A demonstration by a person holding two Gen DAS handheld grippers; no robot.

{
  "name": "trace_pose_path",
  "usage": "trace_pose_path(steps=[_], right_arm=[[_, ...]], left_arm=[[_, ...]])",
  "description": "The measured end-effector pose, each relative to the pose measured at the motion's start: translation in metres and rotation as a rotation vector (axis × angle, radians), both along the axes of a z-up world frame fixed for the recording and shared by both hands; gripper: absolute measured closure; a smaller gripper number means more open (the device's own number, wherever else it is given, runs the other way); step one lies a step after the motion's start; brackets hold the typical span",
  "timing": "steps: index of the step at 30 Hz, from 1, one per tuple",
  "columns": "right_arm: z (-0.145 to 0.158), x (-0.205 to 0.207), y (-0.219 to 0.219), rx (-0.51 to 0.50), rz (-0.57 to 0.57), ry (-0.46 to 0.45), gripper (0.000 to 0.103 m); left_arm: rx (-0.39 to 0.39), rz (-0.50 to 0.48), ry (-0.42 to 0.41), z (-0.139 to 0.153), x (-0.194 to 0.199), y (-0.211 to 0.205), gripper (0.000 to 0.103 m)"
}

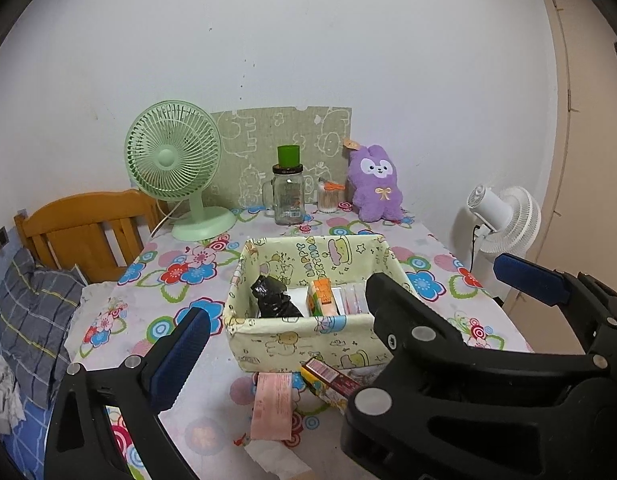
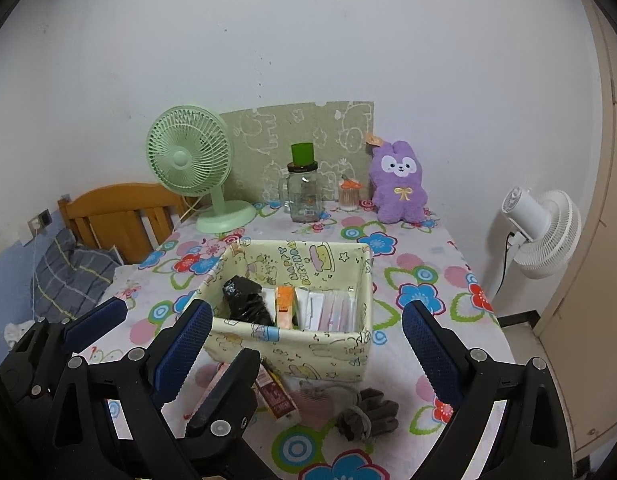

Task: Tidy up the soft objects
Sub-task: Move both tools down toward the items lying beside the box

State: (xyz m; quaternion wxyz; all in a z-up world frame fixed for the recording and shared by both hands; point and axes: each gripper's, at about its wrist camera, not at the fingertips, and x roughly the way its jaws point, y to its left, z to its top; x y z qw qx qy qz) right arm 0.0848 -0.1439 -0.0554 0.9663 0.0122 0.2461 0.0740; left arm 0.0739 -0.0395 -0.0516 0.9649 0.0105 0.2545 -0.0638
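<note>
A pale yellow cartoon-print fabric box (image 1: 308, 338) (image 2: 292, 346) stands mid-table, holding a black bag (image 2: 244, 300), an orange carton (image 2: 285, 304) and pink-white packets. In front of it lie a pink packet (image 1: 272, 404), a red-and-yellow carton (image 1: 328, 382) (image 2: 276, 398) and grey gloves (image 2: 368, 412). A purple plush rabbit (image 1: 374, 184) (image 2: 398, 184) sits upright at the back wall. My left gripper (image 1: 308, 332) and right gripper (image 2: 306, 312) hover side by side before the box, both open and empty. The right gripper (image 1: 448, 276) hides the left one's right finger.
At the back stand a green desk fan (image 1: 176, 160) (image 2: 192, 156), a glass jar (image 1: 288, 196) with a green cup on top, and a small swab jar (image 2: 348, 196). A white fan (image 2: 544, 228) stands right of the table, a wooden headboard (image 1: 88, 224) and checked pillow left.
</note>
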Motion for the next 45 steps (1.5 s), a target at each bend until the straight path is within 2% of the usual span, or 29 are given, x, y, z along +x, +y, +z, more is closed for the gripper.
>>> trace_pose_path(steps=[13, 23, 39, 45], right_arm=[[-0.007, -0.021, 0.001, 0.007, 0.011, -0.016, 0.005], [-0.027, -0.032, 0.002, 0.005, 0.005, -0.030, 0.006], [-0.073, -0.028, 0.006, 0.031, 0.015, 0.029, 0.006], [-0.090, -0.020, 0.012, 0.024, 0.029, 0.072, 0.009]], left_arm=[[-0.014, 0.001, 0.007, -0.011, -0.021, 0.000, 0.000], [-0.031, -0.001, 0.021, -0.030, -0.027, 0.003, 0.001], [-0.025, 0.015, 0.072, -0.071, -0.028, 0.008, 0.003], [-0.039, 0.032, 0.127, -0.089, -0.023, 0.014, 0.004]])
